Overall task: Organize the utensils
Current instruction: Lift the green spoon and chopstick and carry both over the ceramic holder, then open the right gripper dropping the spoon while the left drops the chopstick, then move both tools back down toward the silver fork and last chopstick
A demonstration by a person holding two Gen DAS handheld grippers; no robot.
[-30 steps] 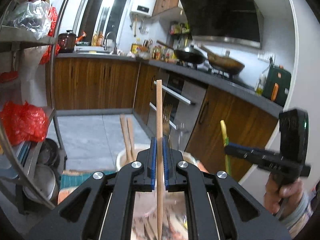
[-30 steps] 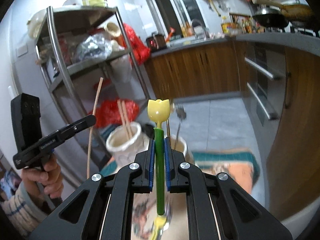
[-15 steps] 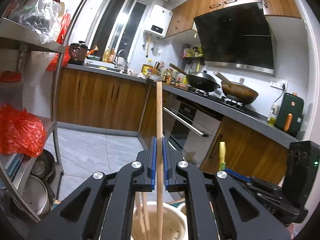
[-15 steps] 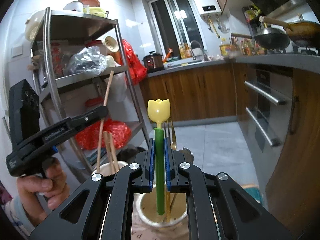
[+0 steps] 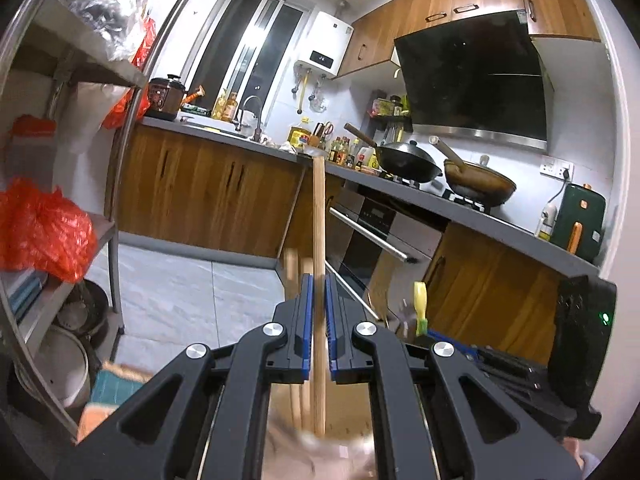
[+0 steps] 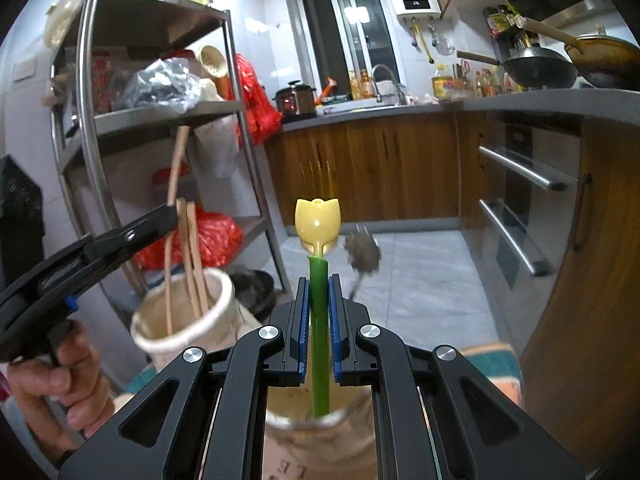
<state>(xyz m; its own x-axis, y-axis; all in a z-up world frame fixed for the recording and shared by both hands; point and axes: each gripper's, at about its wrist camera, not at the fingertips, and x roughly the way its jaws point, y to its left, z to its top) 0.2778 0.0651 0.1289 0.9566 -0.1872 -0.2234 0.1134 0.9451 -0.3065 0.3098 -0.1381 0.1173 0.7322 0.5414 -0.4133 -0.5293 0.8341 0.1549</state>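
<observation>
In the left wrist view, the left gripper (image 5: 318, 336) is pinching a single wooden chopstick (image 5: 319, 240) upright between its blue pads, the jaws standing narrow on the shaft; the stick's lower end is dipping into the blurred mouth of a pale holder (image 5: 320, 440), beside two chopsticks (image 5: 298, 276) already standing there; the step in hand looks to be lowering it in. In the right wrist view, the right gripper (image 6: 319, 320) is clamping the green stem of a tulip-topped utensil (image 6: 318, 224), its foot reaching into a cream cup (image 6: 320, 428) directly below; a fork (image 6: 362, 254) is leaning there too; to the left, a white holder (image 6: 184, 320) is taking the chopsticks. Next, each claw probably needs to open and lift straight up, without dragging its neighbours.
</observation>
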